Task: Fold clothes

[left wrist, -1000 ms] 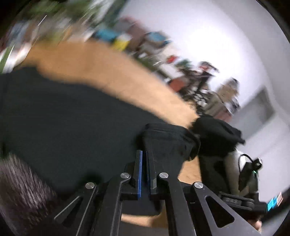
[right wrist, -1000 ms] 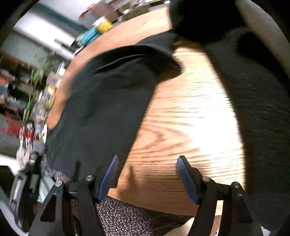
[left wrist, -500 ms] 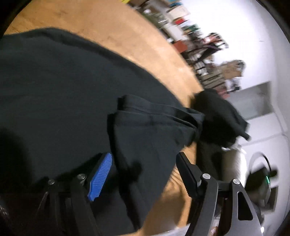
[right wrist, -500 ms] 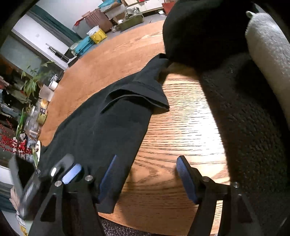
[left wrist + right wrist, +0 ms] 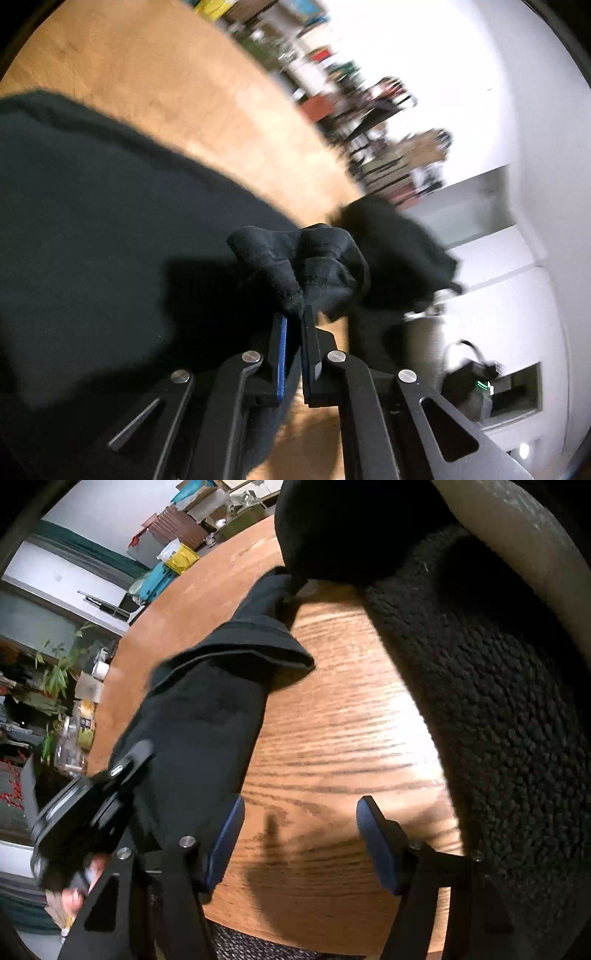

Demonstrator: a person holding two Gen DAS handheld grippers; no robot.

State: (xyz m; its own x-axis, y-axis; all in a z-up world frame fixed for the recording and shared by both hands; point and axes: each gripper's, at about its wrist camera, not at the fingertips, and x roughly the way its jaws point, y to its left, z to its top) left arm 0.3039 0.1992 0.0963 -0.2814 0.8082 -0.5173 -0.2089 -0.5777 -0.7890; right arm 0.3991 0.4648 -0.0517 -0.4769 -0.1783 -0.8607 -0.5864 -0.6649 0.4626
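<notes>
Now that my left gripper (image 5: 295,317), spread half a second ago, pinches the shirt (image 5: 299,258) edge, folding can start; my right gripper (image 5: 299,834) stays spread, empty.

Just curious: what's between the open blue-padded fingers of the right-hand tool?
Only bare wooden table, as the right wrist view shows. The right gripper is open and holds nothing; the black garment lies just beside its left finger.
</notes>
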